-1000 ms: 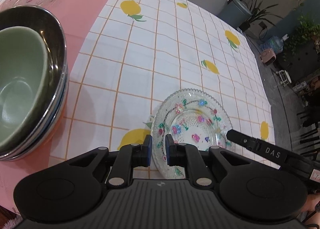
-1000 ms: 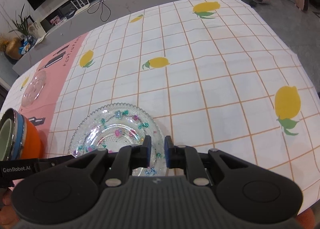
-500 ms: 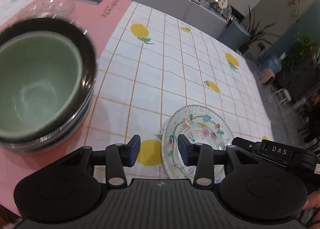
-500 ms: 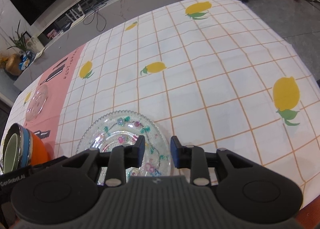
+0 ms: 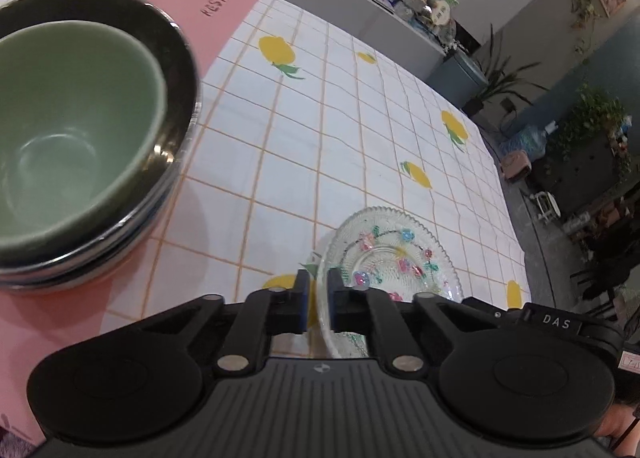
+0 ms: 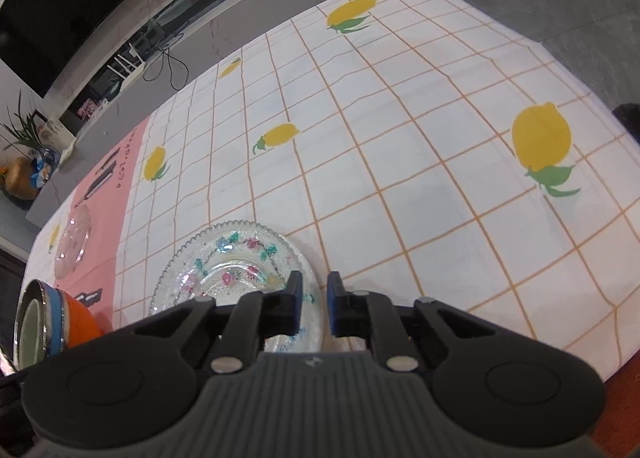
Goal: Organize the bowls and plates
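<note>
Though stacked, green bowl (image 5: 60, 130) innermost

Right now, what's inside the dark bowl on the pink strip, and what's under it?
A green bowl sits nested inside the dark bowl. Beneath it the right view shows a blue bowl and an orange bowl; their insides are covered.

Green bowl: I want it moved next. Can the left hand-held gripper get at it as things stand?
Probably not yet: the left hand-held gripper is shut on the floral glass plate. Bare tablecloth lies between it and the green bowl, so once freed the way looks open.
</note>
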Available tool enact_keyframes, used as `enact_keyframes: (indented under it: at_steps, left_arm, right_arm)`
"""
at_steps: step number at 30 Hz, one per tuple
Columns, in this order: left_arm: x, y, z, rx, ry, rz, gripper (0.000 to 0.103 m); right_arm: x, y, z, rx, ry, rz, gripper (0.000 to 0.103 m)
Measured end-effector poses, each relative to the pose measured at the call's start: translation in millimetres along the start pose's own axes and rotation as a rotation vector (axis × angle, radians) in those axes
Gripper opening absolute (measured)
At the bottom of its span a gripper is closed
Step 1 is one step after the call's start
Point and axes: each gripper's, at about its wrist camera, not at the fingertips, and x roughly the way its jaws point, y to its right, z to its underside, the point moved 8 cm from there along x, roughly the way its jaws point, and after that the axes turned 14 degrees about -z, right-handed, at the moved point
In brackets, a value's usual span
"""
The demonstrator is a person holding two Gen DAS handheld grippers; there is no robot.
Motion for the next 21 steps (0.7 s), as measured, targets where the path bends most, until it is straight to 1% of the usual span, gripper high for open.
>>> enact_keyframes:
  at_steps: [1,2,5,8,14,15,17,18,21]
  left_arm:
    - [0,2,1,0.004,-0.003,0.005,0.002]
    - [0,3,1,0.009,-0.005,0.001,0.002]
    - [-2,5,4,0.033,-0.011,-0.012,0.002]
    - [-3,5,5,0.032,-0.020,-0.013,0.002]
    - [-3,6,5,0.036,-0.024,-0.020,0.002]
    - [-5,7,5,0.045,-0.018,-0.028,0.002]
    - [-9,10,4,0.080,0.014,-0.049,0.004]
    - [-12,12,4,0.098,0.031,-0.056,0.005]
    - [-19,16,3,0.139,0.055,-0.073,0.005]
  right_arm:
    - [0,0,0,0.010,0.000,-0.011,0.003]
    - [1,0,0,0.020,-0.002,-0.025,0.002]
    - [0,-3,1,0.007,-0.004,-0.016,0.001]
    - [-2,-4,2,-0.001,-0.011,-0.004,0.001]
    - [-3,-2,2,0.010,-0.015,-0.007,0.002]
    - [-3,-3,2,0.012,-0.015,-0.005,0.002]
    - [-4,-4,2,0.008,-0.015,-0.006,0.007]
    - [-5,-6,2,0.002,-0.014,-0.007,0.007]
    - [-10,-13,2,-0.053,-0.011,0.018,0.011]
